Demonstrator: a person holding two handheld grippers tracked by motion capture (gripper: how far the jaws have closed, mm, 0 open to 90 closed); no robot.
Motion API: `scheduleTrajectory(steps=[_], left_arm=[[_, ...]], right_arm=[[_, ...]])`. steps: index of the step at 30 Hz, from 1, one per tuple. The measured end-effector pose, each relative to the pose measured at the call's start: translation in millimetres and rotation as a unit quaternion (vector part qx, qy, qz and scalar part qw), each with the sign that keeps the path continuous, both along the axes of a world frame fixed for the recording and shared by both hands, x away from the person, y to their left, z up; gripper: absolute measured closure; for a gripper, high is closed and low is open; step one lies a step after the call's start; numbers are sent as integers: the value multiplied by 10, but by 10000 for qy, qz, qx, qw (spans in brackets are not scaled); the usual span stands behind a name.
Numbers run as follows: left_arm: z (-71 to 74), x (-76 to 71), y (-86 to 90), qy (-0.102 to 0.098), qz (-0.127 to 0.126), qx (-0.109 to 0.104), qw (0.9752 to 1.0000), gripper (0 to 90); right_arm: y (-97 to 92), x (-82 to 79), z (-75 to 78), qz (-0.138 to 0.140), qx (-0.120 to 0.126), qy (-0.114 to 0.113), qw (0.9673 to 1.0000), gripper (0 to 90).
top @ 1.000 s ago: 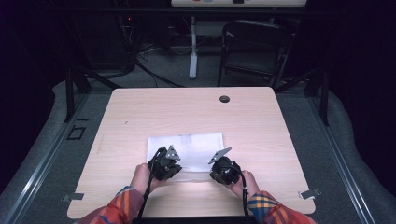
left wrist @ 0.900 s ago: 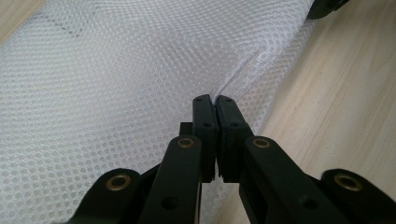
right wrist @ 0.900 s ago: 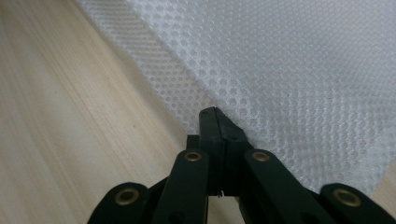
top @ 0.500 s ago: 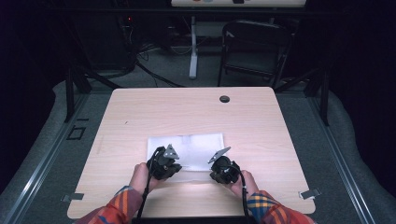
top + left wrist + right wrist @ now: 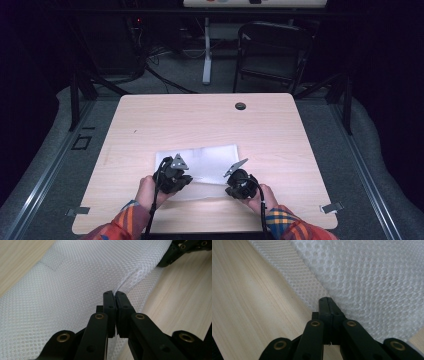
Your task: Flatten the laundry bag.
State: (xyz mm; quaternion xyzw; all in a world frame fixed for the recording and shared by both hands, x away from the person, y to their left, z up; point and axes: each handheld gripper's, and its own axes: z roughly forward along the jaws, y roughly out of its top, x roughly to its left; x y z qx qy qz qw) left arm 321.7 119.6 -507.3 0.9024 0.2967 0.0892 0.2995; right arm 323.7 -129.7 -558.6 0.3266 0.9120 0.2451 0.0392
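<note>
A white mesh cloth [image 5: 202, 156] lies flat on the near half of the wooden table [image 5: 200, 120]. My left gripper [image 5: 172, 179] is at the cloth's near left edge, and in the left gripper view its jaws [image 5: 115, 293] are shut on a raised fold of the cloth [image 5: 75, 277]. My right gripper [image 5: 241, 182] is at the near right edge. Its jaws [image 5: 327, 300] are shut with the cloth's edge [image 5: 374, 285] pinched at their tips. The right gripper [image 5: 185, 250] also shows in the top right corner of the left gripper view.
A small dark round hole [image 5: 240, 106] sits near the table's far edge. Bare tabletop surrounds the cloth on all sides. Beyond the table stand a dark folding chair [image 5: 272, 55] and a stand post [image 5: 206, 50], with cables on the floor.
</note>
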Motion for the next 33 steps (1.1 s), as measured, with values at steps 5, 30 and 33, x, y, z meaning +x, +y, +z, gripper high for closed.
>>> scheduleTrajectory(steps=[5,30,33], left_arm=[[31,31,-12,-96,84,17,9999,877],[291,266,47,-528,443,-265,9973,878],[331,301,54,-548,513,-299,9967,878]], right_arm=[[-8,3,-2,54,-6,-30,10000,900],[-17,27,6,44,-7,99,9999,900],[-10,19,3,12,5,78,10000,900]])
